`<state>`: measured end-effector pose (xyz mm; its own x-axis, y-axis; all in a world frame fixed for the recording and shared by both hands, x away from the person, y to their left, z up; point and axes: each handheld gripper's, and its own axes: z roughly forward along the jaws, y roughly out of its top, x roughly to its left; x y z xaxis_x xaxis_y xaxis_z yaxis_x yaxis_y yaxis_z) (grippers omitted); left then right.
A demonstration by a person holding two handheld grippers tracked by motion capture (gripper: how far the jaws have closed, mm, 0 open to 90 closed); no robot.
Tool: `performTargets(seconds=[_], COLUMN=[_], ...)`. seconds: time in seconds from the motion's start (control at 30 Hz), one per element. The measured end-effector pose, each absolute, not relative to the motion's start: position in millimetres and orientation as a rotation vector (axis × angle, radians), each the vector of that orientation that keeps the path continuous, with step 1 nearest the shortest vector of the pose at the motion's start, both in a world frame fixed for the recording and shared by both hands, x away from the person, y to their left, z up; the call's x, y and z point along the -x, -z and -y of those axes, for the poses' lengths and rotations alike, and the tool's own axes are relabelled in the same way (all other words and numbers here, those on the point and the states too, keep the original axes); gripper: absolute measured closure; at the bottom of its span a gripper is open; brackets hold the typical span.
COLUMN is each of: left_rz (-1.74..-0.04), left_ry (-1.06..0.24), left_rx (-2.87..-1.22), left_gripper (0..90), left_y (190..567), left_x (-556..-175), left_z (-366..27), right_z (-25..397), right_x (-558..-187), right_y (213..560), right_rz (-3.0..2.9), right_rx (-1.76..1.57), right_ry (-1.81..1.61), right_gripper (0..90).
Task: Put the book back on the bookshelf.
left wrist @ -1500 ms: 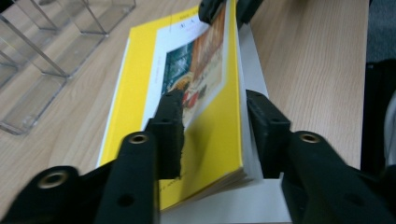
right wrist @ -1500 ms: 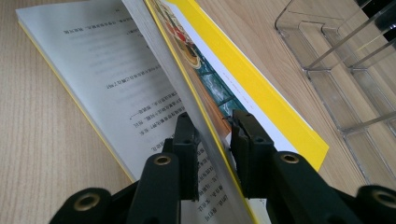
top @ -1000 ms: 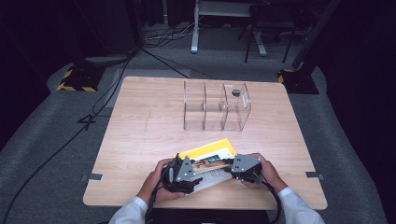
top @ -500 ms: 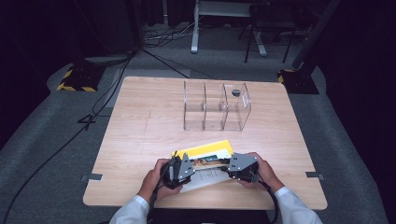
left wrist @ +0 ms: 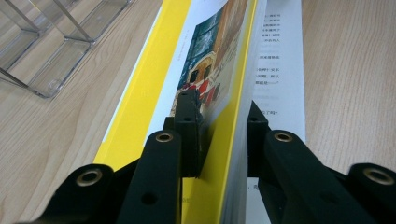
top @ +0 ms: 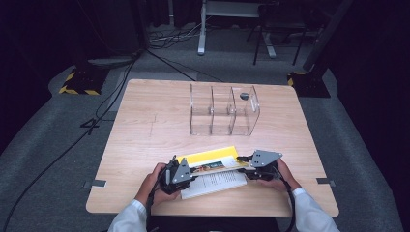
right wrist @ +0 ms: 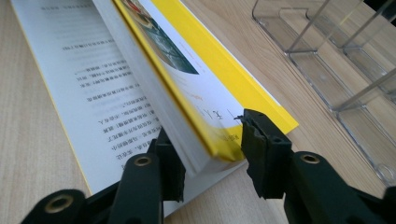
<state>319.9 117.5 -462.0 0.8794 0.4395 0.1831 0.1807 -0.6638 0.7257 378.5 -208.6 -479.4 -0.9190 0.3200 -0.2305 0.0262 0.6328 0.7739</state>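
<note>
You have the book (top: 212, 166) lying near the table's (top: 145, 130) front edge, about midway along it. Your left gripper (top: 186, 175) is at its left end and your right gripper (top: 246, 170) at its right. Behind it, toward the far edge, stands the divided rack (top: 222, 111).

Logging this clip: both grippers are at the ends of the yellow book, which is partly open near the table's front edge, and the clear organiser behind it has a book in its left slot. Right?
Not quite. In the high view the clear organiser has no book in any slot. The rest stands: the left gripper and the right gripper are at the ends of the partly open yellow book.
</note>
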Motion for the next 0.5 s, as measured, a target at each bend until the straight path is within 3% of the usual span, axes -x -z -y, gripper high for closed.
performTargets(seconds=[0.17,0.3,0.37,0.4,0.5], left_rz=[-0.488,-0.535,-0.541,-0.543,-0.576], left_ry=[-0.422,-0.439,-0.457,-0.486,-0.527], left_rx=[-2.259,-2.233,-2.242,-2.253,-2.266], left_gripper=[72.5,60.7,50.5,50.5,39.2], left_y=[459.3,450.8,448.0,443.1,434.1], left_x=[-325.6,-326.0,-324.8,-321.6,-317.4], left_z=[-129.4,-132.2,-130.6,-125.8,-109.5], right_z=[202.1,193.8,192.2,190.3,183.0], right_x=[-371.4,-361.8,-360.2,-358.7,-354.3], right_y=[475.7,470.3,468.6,467.1,463.0], right_rz=[-2.468,-2.441,-2.438,-2.436,-2.448], right_rx=[-0.178,-0.116,-0.107,-0.098,-0.078], right_ry=[-1.150,-1.104,-1.098,-1.088,-1.058], right_gripper=[70.8,75.7,76.6,77.2,78.5])
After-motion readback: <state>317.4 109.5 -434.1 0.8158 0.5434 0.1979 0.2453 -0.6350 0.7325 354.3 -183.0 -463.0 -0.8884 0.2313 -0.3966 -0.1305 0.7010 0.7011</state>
